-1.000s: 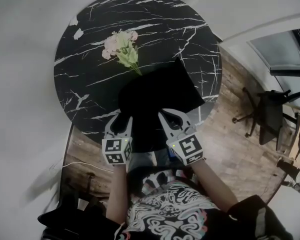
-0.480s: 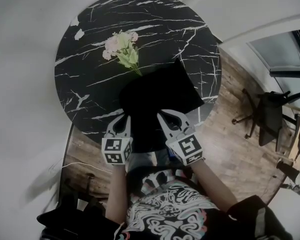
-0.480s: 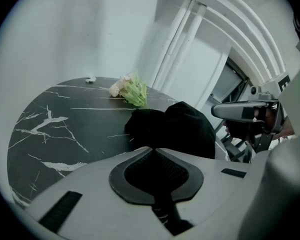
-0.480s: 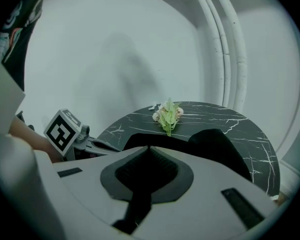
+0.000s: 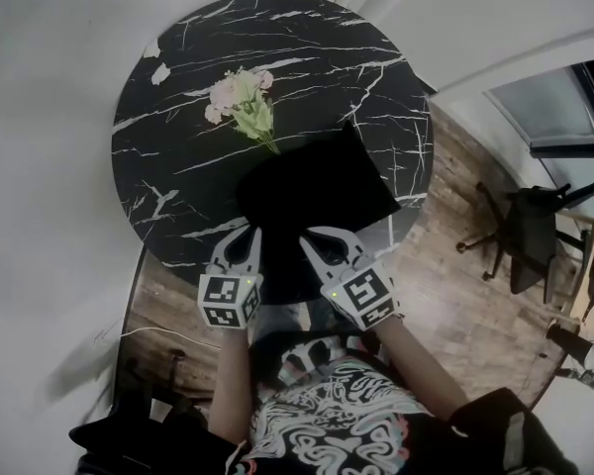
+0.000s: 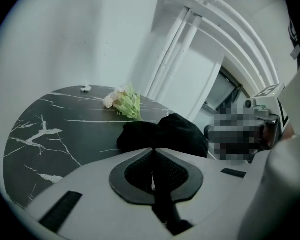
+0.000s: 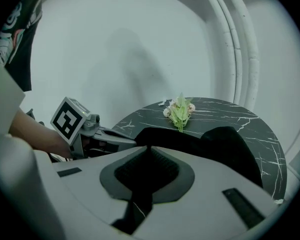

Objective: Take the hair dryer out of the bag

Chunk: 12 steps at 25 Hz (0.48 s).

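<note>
Honestly, left gripper (image 5: 250, 234) and right gripper (image 5: 309, 239) are both clamped on the floppy bag (image 5: 322, 191) edge right at their tips. No sign of the hair dryer, presumably inside just ahead: rigid, smooth, probably a bit hefty, so I'd go for its handle.

One round counter (image 5: 178, 87) is carrying one bag (image 5: 317, 196) and one flower bunch (image 5: 243, 102); one office chair (image 5: 525, 236) is standing nearby.
</note>
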Tool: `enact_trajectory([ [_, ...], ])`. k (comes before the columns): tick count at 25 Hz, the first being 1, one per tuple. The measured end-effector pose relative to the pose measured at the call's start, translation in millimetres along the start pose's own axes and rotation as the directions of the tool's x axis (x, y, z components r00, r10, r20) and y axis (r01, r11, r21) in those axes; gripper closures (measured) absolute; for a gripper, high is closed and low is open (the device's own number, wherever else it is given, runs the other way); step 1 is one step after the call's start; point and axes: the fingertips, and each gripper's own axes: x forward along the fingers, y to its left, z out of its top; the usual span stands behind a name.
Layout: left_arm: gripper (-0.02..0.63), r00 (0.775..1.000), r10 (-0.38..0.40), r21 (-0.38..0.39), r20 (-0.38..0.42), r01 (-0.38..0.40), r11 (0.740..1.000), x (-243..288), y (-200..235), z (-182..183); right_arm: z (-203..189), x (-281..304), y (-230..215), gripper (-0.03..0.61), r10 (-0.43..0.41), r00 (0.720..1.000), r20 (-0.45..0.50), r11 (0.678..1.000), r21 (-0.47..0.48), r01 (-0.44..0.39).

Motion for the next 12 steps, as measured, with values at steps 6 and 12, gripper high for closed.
enact_trajectory([
  [6,0.591,0.999,-0.034,0.015,0.024,0.034,0.999,-5.4,-8.6,9.7,0.5,1.9,7.1,0.557,0.021,1.0,-0.023,0.999,-0.025,-0.022],
  [12,0.591,0.997,-0.068,0.07,0.04,0.065,0.995,-7.8,-13.5,19.6,-0.6,13.0,15.4,0.532,0.043,0.997,-0.059,0.998,-0.051,-0.047],
])
